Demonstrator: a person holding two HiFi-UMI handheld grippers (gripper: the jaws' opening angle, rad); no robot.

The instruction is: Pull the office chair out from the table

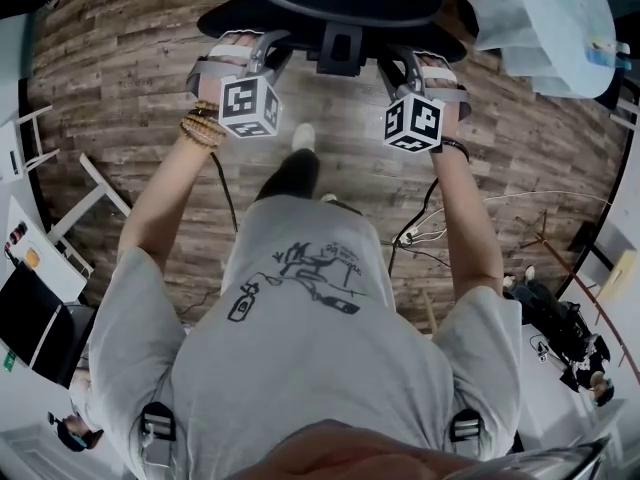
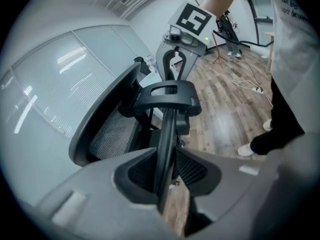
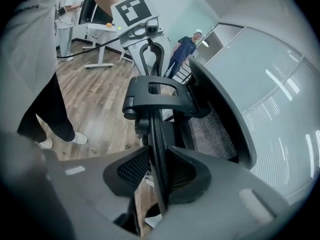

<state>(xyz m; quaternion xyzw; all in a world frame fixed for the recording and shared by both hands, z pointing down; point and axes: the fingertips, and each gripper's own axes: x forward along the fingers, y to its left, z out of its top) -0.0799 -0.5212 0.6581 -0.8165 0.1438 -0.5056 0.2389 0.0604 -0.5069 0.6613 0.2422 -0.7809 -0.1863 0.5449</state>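
Observation:
The black office chair (image 1: 330, 8) stands at the top of the head view, its back toward me. My left gripper (image 1: 268, 46) and right gripper (image 1: 398, 66) both reach its upper back edge, one on each side of the centre bracket. In the left gripper view the thin black rim (image 2: 167, 129) runs between the jaws of the left gripper (image 2: 165, 170), and the pads press on it. The right gripper (image 3: 159, 176) clamps the same rim (image 3: 156, 134). The mesh backrest (image 3: 212, 134) lies beyond. Each view shows the other gripper across the headrest bracket (image 2: 167, 96).
A pale tabletop (image 1: 550, 18) lies at the upper right, next to the chair. Cables (image 1: 440, 233) trail over the wooden floor at the right. White frames (image 1: 90, 203) stand at the left. A person (image 3: 186, 49) stands by the glass wall (image 3: 270, 84); another by a desk (image 3: 100, 31).

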